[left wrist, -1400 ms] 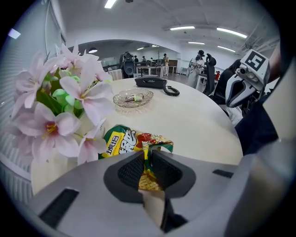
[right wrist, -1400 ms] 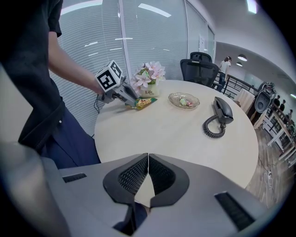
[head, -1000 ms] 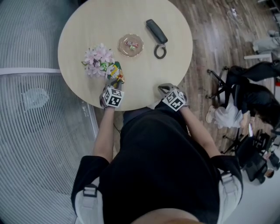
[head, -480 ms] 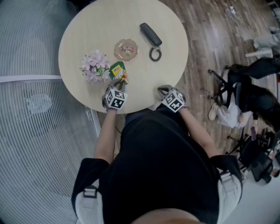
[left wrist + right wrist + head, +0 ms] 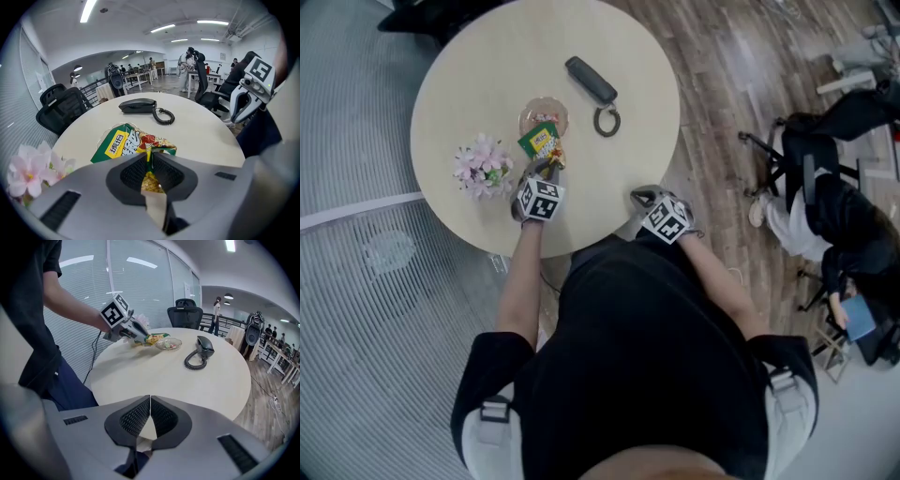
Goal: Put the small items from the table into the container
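Note:
A green and yellow snack packet point(image 5: 123, 143) hangs above the table with my left gripper point(image 5: 149, 163) shut on its near edge. In the head view the snack packet point(image 5: 541, 142) overlaps the near rim of a small glass dish point(image 5: 546, 114) that holds a few wrapped sweets, and my left gripper point(image 5: 547, 169) is just behind it. My right gripper point(image 5: 638, 196) rests at the table's near edge, right of the left one, jaws shut with nothing between them point(image 5: 149, 411). From the right gripper view the dish point(image 5: 169, 344) sits just beyond the held packet point(image 5: 155, 338).
A dark telephone handset point(image 5: 590, 80) with a coiled cord point(image 5: 606, 121) lies past the dish. Pink artificial flowers point(image 5: 482, 165) stand to the left of my left gripper. The round table point(image 5: 469, 75) has its edge close to my body; office chairs point(image 5: 834, 211) stand on the wood floor at right.
My left gripper has carried the snack packet away from the flowers and up to the glass dish. The right gripper has shifted only slightly along the table edge.

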A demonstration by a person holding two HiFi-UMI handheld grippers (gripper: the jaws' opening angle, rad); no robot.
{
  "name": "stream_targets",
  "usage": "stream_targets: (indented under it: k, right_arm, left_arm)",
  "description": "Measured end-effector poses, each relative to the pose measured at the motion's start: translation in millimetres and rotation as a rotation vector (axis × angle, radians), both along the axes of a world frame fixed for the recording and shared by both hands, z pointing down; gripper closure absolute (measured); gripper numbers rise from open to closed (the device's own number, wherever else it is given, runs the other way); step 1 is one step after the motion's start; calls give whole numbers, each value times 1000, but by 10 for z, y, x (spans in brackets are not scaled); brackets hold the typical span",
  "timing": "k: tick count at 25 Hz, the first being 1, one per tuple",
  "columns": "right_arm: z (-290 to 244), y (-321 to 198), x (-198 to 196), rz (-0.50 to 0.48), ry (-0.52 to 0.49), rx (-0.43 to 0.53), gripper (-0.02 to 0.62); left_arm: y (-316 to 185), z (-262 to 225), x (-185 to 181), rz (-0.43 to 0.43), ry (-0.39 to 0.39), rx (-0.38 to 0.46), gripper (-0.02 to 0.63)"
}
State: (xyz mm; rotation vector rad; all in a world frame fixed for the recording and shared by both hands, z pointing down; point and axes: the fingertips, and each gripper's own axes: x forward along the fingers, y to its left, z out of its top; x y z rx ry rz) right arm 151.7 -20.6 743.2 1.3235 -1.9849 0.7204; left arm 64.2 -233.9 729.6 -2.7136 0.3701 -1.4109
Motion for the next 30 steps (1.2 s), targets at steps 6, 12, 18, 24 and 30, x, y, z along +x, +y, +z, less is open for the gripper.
stream_targets:
  k: [6, 12, 18, 24, 30]
  right_arm:
    - [28, 143, 92, 16, -30, -16, 571]
    - [77, 152, 256, 21, -49, -39, 571]
    - [134, 121, 418, 1, -40, -66, 571]
    - [200, -35, 452, -23, -28, -74, 571]
    - [61, -250, 435, -52, -29, -50, 571]
  left_arm:
    - [-298, 26, 318, -42, 9, -27, 563]
    - [-571, 182, 456, -84, -18, -42, 563]
    - [-751, 315, 562, -94, -47, -48, 561]
    - [-833, 381, 617, -98, -23, -56, 536]
    - [-765, 94, 608, -119, 48, -35, 489]
